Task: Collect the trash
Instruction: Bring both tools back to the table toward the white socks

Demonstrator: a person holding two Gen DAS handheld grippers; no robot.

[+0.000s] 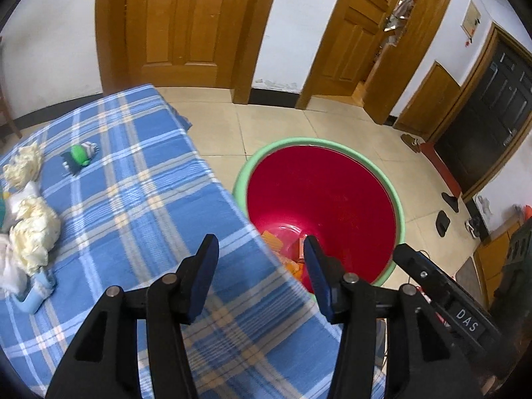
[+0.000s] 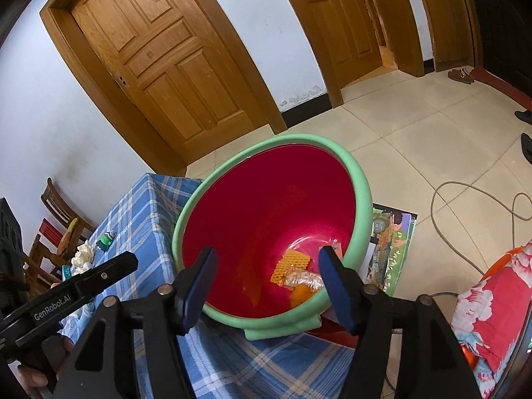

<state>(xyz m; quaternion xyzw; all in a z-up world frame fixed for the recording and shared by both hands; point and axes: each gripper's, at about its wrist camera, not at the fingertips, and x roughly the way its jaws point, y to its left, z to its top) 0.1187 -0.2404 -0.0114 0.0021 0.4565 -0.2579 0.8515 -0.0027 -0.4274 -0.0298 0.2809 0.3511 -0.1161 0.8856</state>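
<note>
Both grippers empty right now. My right gripper [image 2: 266, 269] hangs over the bin [image 2: 360, 196], jaws spread wide, nothing between them. My left gripper [image 1: 261, 259] is spread too, poised over the table's right edge with the bin [image 1: 397, 199] just beyond it.

Inside the bin: an orange mesh piece [image 2: 292, 264], a crumpled clear wrapper [image 2: 304, 279] and something orange underneath, all down at the bottom.

Out on the table [image 1: 139, 179], trash is waiting. Crumpled tissue wads [image 1: 33, 232] sit along the left edge, another wad [image 1: 23, 166] farther back, and a small green thing [image 1: 79, 154] lies alone toward the far side. It looks like a little toy or wrapper; too blurred for me to say. A light blue object [image 1: 33, 294] lies by the tissues, partly under them.

Risks from here, as I judge it: tissue is soft and loose, so a shallow pinch could tear off a tuft and leave the rest. The cloth may bunch under the fingers and drag things along. The bin sits tight against the table edge, so a careless swing of either gripper could knock its rim.
</note>
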